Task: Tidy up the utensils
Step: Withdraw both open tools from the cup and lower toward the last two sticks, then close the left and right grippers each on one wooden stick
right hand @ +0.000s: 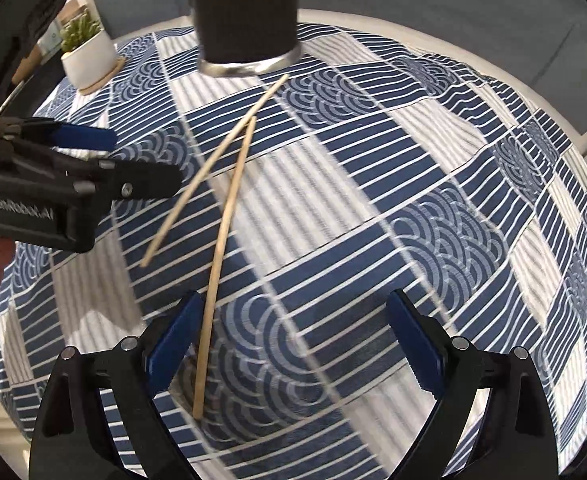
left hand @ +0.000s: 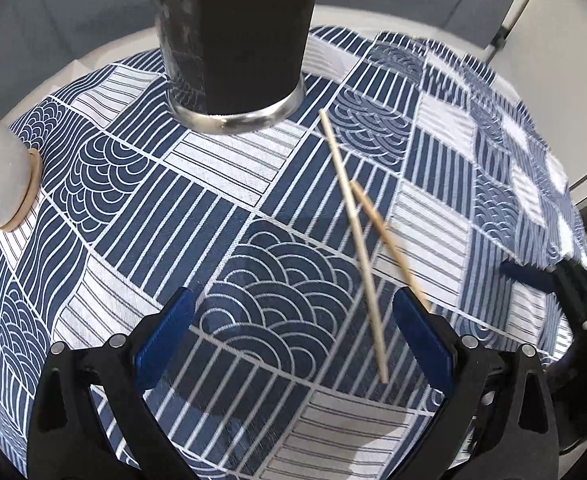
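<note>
Blue-and-white patterned tablecloth (left hand: 141, 184) covers the table under both grippers. Left gripper (left hand: 293, 340) hangs spread wide and empty; one wooden chopstick (left hand: 353, 240) lies flat between its fingers, closer to the right one, the second chopstick (left hand: 389, 240) slanting behind that finger. Right gripper (right hand: 293, 344) is likewise released, the second chopstick just inside its left finger. Beyond the fingertips stands a dark cup with a metal rim (left hand: 233, 40), and further left a small potted plant (right hand: 87, 54).
</note>
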Demonstrator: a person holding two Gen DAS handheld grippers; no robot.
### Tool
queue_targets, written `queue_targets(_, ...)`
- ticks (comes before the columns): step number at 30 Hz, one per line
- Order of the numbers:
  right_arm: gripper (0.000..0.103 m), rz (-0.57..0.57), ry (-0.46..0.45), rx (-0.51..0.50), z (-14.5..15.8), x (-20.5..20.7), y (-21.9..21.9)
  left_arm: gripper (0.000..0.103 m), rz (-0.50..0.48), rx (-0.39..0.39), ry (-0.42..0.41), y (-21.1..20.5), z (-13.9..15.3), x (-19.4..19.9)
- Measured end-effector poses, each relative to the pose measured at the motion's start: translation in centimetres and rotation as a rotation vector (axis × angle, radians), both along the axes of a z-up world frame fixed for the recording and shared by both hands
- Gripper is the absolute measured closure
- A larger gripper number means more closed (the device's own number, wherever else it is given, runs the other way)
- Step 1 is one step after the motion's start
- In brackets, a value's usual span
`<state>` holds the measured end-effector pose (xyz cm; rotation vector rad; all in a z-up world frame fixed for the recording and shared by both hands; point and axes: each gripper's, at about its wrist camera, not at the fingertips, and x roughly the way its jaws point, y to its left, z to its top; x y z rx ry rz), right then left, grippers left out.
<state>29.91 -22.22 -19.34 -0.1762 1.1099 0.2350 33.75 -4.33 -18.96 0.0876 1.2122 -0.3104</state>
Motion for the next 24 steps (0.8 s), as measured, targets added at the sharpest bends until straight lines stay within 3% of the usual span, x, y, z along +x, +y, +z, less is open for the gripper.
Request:
queue_targets(6,0.017,-0.023,0.003,-0.015,0.0,1.4,-1.6,0.006,-0.022,-0.003,0.031,-1.1,-0.2,1.4)
queue_targets(7,0.021,-0.017,0.012,-0.001,0.1,1.6,-1.8,0.006,-0.024,0.011,0.032,-1.2,-0.3,1.6)
queue_targets(9,0.034,-0.009,0.025,0.016,0.3,1.9,-1.9,0.006,-0.026,0.05,0.039,-1.7,-0.5,1.8)
queue_targets(14,0.057,0.012,0.052,0.018,0.7,2.9,-1.7,0.005,-0.037,0.15,0.06,-2.8,-1.0,2.1)
queue_targets(16,0.081,0.005,0.059,0.017,0.8,3.4,-1.8,0.007,-0.024,0.148,0.061,-2.7,-1.0,2.3)
queue_targets(18,0.095,-0.004,0.063,0.008,0.8,3.7,-1.9,0.015,-0.022,0.151,0.061,-2.3,-0.7,2.3)
queue_targets(21,0.096,-0.014,0.072,0.01,0.9,3.9,-2.2,0.049,0.046,0.145,0.067,-0.6,0.2,2.6)
queue_targets(23,0.097,-0.018,0.077,0.01,0.9,3.9,-2.3,0.084,0.103,0.132,0.082,1.2,0.6,2.8)
queue_targets(24,0.098,-0.022,0.082,0.014,0.9,3.8,-2.5,0.091,0.122,0.121,0.097,1.9,0.7,2.8)
